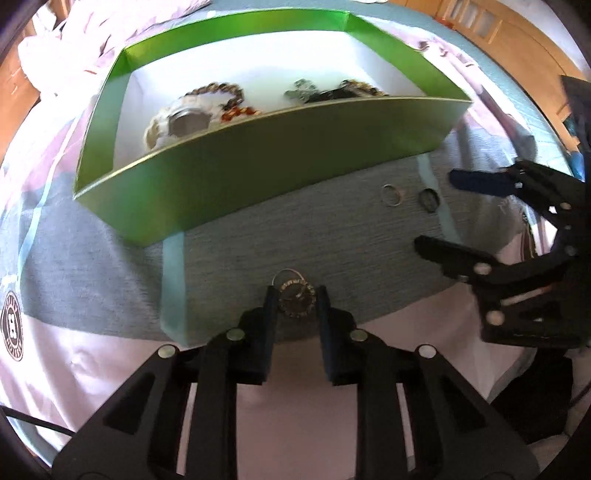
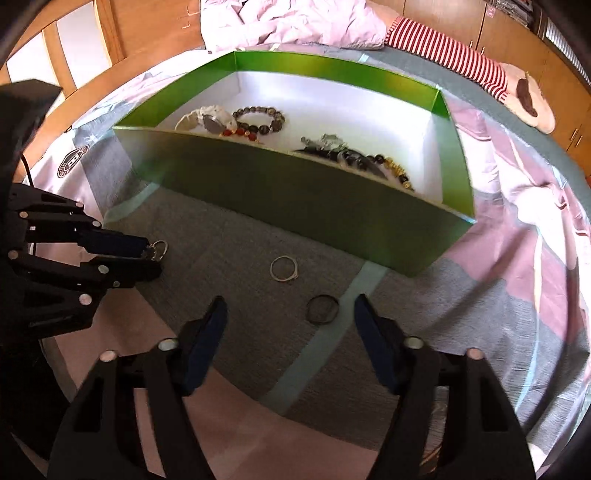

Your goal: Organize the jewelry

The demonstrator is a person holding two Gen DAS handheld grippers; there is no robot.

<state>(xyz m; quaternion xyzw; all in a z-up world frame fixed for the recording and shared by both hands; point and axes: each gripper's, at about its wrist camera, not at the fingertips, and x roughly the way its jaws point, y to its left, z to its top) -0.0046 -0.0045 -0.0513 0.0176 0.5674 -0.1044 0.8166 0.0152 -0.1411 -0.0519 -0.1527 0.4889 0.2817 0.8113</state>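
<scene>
A: The left claw (image 1: 295,295) is closed on a dark beaded ring (image 1: 297,303), pads pinching its sides, with a thin silver ring (image 1: 287,275) poking out past the tips. From the other side I can't tell whether those 2 are joined.

B: And the right claw (image 2: 290,308)?

A: Open, gripping nothing. It hangs over the bed, and a dark ring (image 2: 322,309) lies flat on the bedspread (image 2: 236,236) between its fingers (image 2: 212,325), touching neither.

B: Anything else loose?

A: A silver ring (image 2: 283,269) just beyond the dark one, lying flat on the grey patch of the bedspread.

B: Where's the box?

A: The green box (image 2: 295,192) sits on the bed behind both rings, white inside. At its left end are a pale watch (image 2: 210,120) and a brown bead bracelet (image 2: 260,118), with red beads (image 2: 240,133) beside them; a dark tangle of beads (image 2: 362,160) lies toward the right end. Behind the box lie a rumpled pink quilt (image 2: 295,22) and something red-and-white striped (image 2: 450,55).
</scene>
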